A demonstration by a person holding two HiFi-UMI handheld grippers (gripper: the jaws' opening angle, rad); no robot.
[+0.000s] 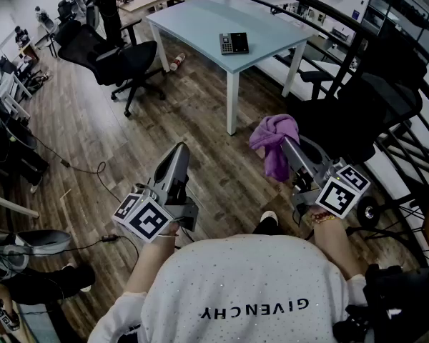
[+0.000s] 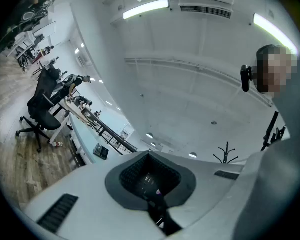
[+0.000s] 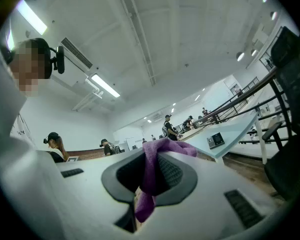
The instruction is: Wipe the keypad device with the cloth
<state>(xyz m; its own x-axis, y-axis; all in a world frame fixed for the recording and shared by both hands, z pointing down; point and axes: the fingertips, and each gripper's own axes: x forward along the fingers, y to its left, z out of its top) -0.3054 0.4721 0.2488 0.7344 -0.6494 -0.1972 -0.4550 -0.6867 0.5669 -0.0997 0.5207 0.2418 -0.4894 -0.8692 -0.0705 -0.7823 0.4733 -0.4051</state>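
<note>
Right hand-held gripper [image 1: 287,146] pinching cloth [image 1: 272,130]; left hand-held gripper [image 1: 177,154] pressed together, empty. Keypad [image 1: 234,43] on tabletop [image 1: 200,20], well apart.

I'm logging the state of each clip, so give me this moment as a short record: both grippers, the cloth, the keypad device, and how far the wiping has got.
left gripper: jaws together, nothing between them
right gripper: jaws shut on the cloth
cloth: purple, bunched above the right gripper's jaws, one end hanging below them
keypad device: lies on the pale table, ahead of the person, apart from both grippers
task stage: wiping not yet begun; the cloth is not touching the device
</note>
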